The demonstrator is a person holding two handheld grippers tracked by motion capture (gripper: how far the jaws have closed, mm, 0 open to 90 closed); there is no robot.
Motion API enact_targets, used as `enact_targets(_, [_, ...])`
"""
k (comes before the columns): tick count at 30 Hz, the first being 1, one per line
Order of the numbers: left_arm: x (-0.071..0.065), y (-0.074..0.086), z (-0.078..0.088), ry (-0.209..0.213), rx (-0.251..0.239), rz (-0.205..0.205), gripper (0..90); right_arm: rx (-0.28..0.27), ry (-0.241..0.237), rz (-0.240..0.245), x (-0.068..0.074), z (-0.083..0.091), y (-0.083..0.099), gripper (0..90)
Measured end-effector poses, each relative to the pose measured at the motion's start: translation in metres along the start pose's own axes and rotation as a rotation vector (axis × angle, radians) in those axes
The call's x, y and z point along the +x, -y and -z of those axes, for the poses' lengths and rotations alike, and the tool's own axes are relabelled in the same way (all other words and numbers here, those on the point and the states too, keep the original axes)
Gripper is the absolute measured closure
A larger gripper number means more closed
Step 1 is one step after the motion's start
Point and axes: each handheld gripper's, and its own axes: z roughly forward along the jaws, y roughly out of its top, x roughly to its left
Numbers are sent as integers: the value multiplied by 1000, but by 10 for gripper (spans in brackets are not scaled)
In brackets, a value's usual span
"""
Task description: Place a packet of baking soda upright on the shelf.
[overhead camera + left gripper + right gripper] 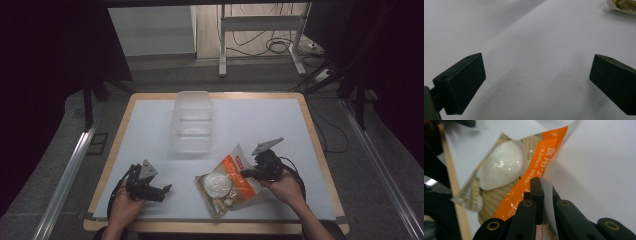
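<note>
My right gripper (248, 173) is clenched on the packet (226, 184): in the right gripper view the two black jaws pinch the packet's (509, 187) clear edge right beside its orange strip, with the film caught flat between the pads. From above, the packet lies on the white table (260, 125) at the near side, just left of my right hand (282, 187), its far corner lifted a little off the surface where I grip it. A round white piece shows through the film near the packet's middle.

My left gripper (150, 187) rests on the table well to the left of the packet, jaws released and standing wide apart. In the left gripper view (537, 80) there is bare table between them, and a corner of the packet (622, 6) sits far off at the upper right.

A clear tub (192, 122) stands beyond the packet, toward the middle of the table, apart from both grippers.
</note>
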Motion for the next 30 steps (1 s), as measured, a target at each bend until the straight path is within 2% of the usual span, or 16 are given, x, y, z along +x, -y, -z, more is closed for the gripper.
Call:
enact_targets(3, [0,0,0,2,-2,2,5,-19,-23,-7,3,5,-6,885])
enact_targets(12, [0,-1,0,2,-2,-7,4,-39,-42,35,23,15,-25,885])
enact_targets(19, [1,-1,0,-2,-13,1,1,-31,-31,86,39,20,-41,887])
enact_targets(22, [1,-1,1,-4,-17,0,1,-24,-28,86,45,24,-47,887])
enact_targets(30, [0,-1,1,-2,-16,1,0,-15,4,128,53,36,-61,887])
